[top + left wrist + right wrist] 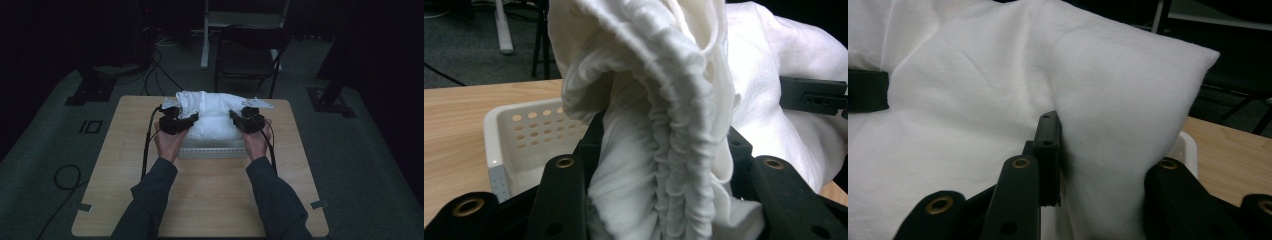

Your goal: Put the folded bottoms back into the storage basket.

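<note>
A white pillow (pixel 212 115) lies over a white perforated basket (pixel 212 151) in the middle of the table. My left gripper (pixel 192 119) is shut on the pillow's left end, where the fabric bunches into gathered folds (pixel 664 150) between the black jaws. My right gripper (pixel 234 116) is shut on the pillow's right corner (pixel 1128 125), the cloth pinched between its jaws. The basket's holed wall (pixel 531 132) shows behind the left jaw, and its rim (pixel 1184 147) sits just beyond the right jaw. The far gripper's black jaw (pixel 814 95) crosses the pillow at the right.
The wooden table (pixel 200 195) has bare room in front of the basket and at both sides. A dark folding chair (pixel 247 57) stands behind the table, with stands and cables (pixel 150 70) on the grey floor around it.
</note>
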Tool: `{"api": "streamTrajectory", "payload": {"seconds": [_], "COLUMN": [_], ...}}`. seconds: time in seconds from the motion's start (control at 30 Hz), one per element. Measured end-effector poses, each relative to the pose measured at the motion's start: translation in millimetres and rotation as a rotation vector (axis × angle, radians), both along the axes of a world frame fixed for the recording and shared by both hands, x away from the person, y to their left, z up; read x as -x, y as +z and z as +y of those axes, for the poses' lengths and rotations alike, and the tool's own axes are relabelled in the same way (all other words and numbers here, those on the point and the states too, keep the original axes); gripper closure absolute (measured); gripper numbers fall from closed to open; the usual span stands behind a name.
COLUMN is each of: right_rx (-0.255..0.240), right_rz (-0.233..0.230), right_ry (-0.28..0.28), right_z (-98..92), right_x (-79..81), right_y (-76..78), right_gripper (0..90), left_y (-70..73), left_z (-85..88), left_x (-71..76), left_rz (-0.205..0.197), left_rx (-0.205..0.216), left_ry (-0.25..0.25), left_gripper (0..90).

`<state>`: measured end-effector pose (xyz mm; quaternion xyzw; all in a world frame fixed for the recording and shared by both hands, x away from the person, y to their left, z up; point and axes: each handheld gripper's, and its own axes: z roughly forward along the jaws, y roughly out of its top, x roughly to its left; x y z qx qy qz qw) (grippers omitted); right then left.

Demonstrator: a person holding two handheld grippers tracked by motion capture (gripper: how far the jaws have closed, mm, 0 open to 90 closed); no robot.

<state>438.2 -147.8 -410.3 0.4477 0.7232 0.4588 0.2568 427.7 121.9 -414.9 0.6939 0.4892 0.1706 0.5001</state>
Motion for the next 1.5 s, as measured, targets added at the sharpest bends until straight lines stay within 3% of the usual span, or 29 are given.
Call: {"api": "streamTrajectory", "payload": {"seconds": [0.87, 1.5], "right_rx": [0.012, 0.036], "right_rz": [0.072, 0.13], "right_ry": [-0.024, -0.04], "right_z": [8.8, 8.0], "right_x": [-24.6, -35.9], "right_y": [-13.6, -29.5], "right_gripper": [70.5, 70.6], "left_y": [-17.6, -37.4], "left_z": [1.9, -3.5], "left_x": [-21.1, -35.1], "left_rz": [0.061, 0.117], "left_rx": [0.008, -0.017], "left_ry": [0.042, 0.044], "left_gripper": [53.6, 53.5]}}
